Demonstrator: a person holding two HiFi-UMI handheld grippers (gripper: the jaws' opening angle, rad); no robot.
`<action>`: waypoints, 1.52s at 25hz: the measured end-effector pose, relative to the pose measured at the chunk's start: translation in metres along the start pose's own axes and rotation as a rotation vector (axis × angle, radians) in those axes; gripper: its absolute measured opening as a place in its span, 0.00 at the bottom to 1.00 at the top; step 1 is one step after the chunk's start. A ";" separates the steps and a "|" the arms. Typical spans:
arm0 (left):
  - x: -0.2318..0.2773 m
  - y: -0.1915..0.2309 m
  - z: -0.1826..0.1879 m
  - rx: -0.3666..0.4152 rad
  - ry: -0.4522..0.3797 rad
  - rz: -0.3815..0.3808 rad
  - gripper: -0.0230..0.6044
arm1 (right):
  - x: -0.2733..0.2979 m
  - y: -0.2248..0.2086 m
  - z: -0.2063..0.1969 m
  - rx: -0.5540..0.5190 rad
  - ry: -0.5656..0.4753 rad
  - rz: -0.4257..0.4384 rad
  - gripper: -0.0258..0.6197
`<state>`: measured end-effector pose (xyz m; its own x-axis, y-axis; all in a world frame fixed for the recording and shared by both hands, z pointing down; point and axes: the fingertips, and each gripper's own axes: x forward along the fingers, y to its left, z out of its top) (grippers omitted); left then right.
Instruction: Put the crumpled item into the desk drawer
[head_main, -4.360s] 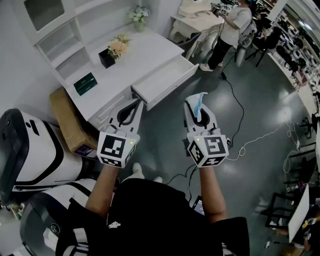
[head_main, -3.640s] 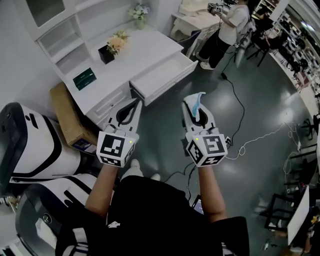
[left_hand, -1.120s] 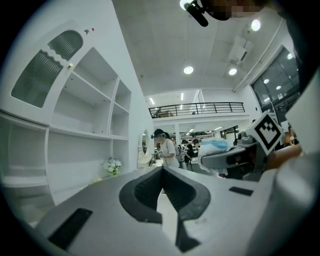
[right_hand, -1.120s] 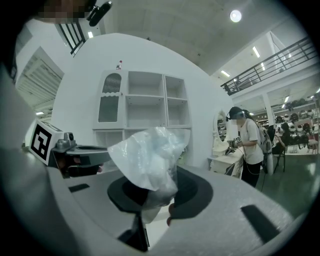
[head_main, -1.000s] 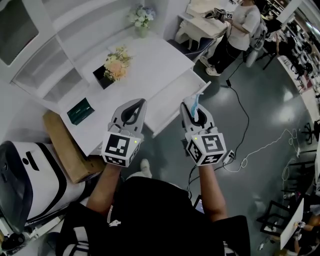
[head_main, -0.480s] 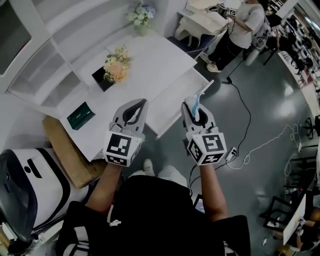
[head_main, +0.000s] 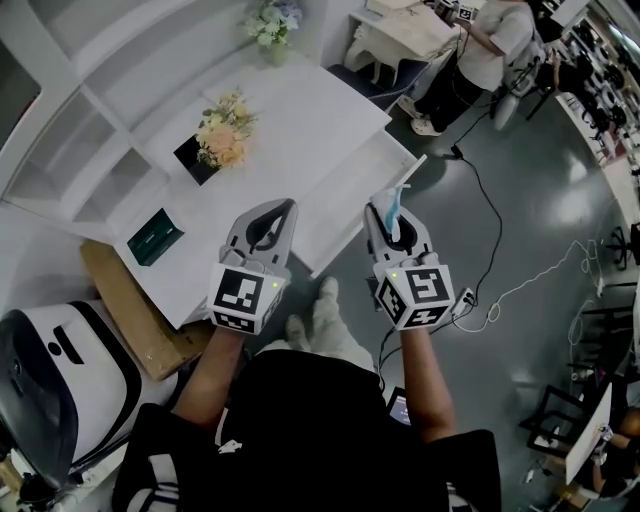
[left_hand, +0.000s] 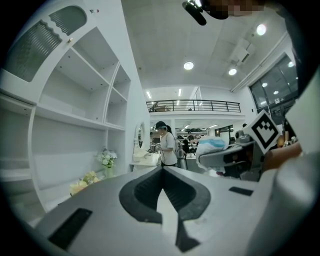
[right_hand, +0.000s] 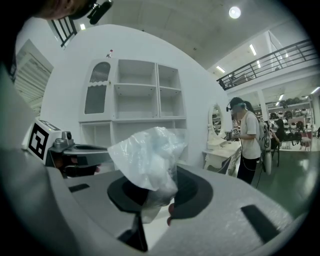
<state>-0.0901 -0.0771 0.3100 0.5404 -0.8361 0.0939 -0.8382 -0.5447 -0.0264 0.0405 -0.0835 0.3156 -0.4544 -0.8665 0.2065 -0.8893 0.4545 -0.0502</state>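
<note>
White desk (head_main: 300, 110) against shelved wall, grey floor. Desk drawer (head_main: 345, 195) pulled out, inside looks bare. Crumpled item (head_main: 393, 205), pale filmy wad, pinched low in right gripper (head_main: 388, 215), jaws clamped on it, most of it poking up past the tips. Overlaps drawer's near edge in head view; height above it unclear. Left gripper (head_main: 280, 208) empty, jaws together, alongside. Advice: carry over drawer middle, dip tips below the rim, then release. Light wad, may cling or drift, so drop low. Keep left gripper clear.
</note>
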 end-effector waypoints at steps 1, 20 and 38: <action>0.004 0.001 -0.001 -0.002 0.004 0.002 0.05 | 0.003 -0.003 -0.001 0.003 0.003 0.001 0.18; 0.096 0.015 -0.041 -0.055 0.112 0.039 0.05 | 0.081 -0.069 -0.031 0.031 0.110 0.081 0.18; 0.157 0.024 -0.091 -0.101 0.208 0.055 0.05 | 0.139 -0.103 -0.084 0.053 0.235 0.156 0.18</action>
<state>-0.0319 -0.2156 0.4150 0.4756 -0.8274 0.2987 -0.8747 -0.4807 0.0613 0.0734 -0.2333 0.4314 -0.5673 -0.7127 0.4125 -0.8138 0.5619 -0.1484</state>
